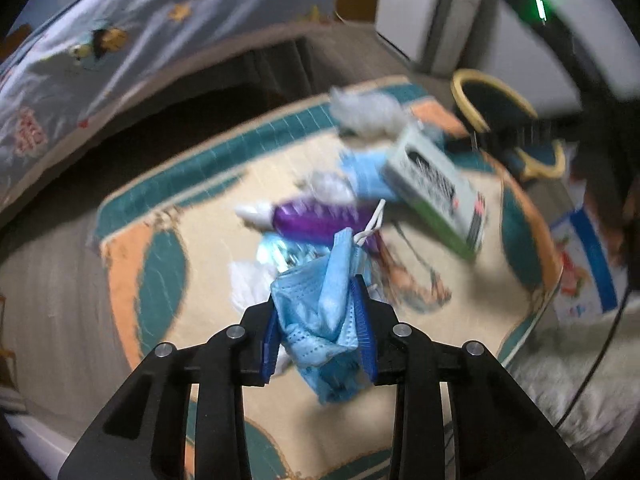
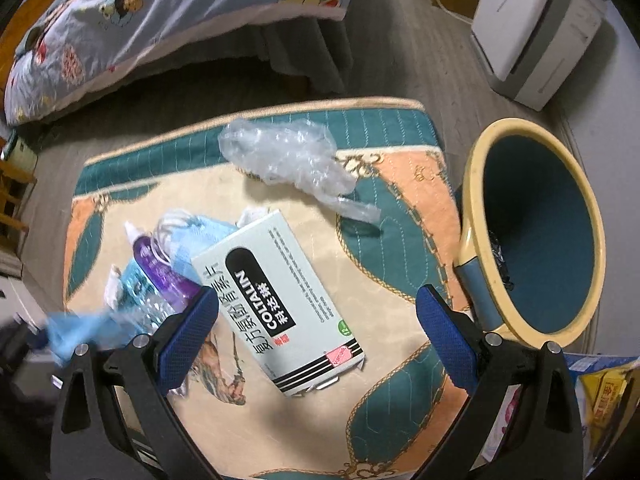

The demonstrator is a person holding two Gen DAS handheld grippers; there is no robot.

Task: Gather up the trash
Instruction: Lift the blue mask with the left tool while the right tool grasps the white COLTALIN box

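Left hand-held gripper (image 1: 320, 332): clenched on face mask (image 1: 320, 304).
Right hand-held gripper (image 2: 316, 332): released, above medicine box (image 2: 280, 300).
Advice: carry mask clear over bin (image 2: 536, 236) rim before letting go.

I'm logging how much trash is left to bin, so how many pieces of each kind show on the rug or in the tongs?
Blue face masks: 2, one in the left tongs (mask), one on the rug
Medicine box: 1
Purple tube: 1
Clear plastic bag: 1
Crumpled clear bottle: 1
Total: 6, white scraps unclear.
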